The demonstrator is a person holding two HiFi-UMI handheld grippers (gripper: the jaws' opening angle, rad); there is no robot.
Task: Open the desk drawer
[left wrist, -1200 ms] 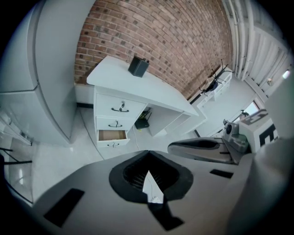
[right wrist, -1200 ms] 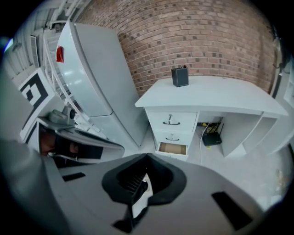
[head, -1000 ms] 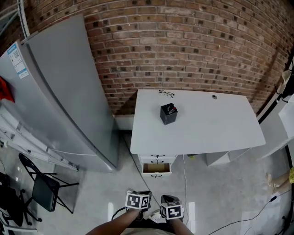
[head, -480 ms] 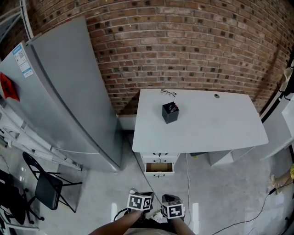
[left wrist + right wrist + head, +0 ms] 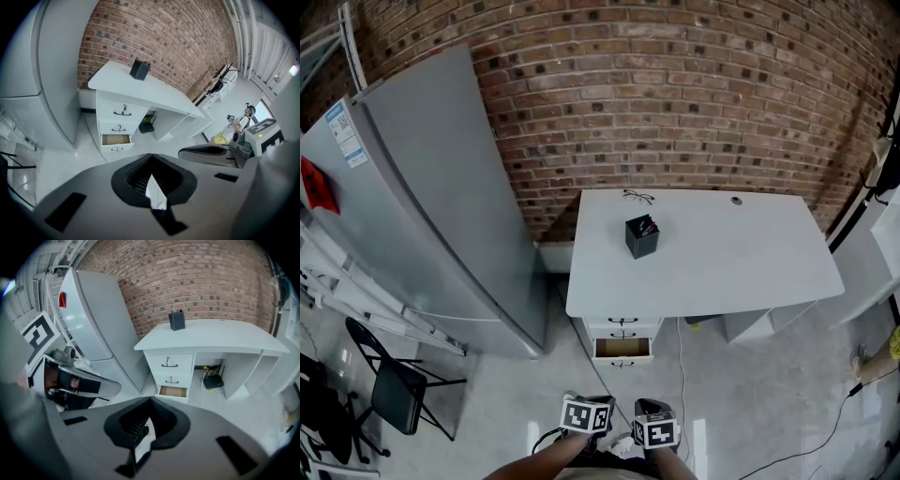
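In the head view, the white rectangular desk (image 5: 741, 253) stands at twelve o'clock with its lowest white drawer (image 5: 622, 349) already pulled out, so the task looks done. In the left gripper view, the left gripper (image 5: 151, 180) is pressed together on nothing, with the drawer well apart at eleven o'clock. In the right gripper view, the right gripper (image 5: 143, 425) is likewise closed and empty, with the drawer at one o'clock.

This is looking like a bare studio or test room with an office corner set up in it: a red-brown brick wall (image 5: 694, 94) is rising behind a plain white rectangular desk (image 5: 741, 253) and a tall grey metal refrigerator (image 5: 422, 206). A glossy grey concrete floor (image 5: 750, 394) is carrying a black folding chair (image 5: 394, 389).
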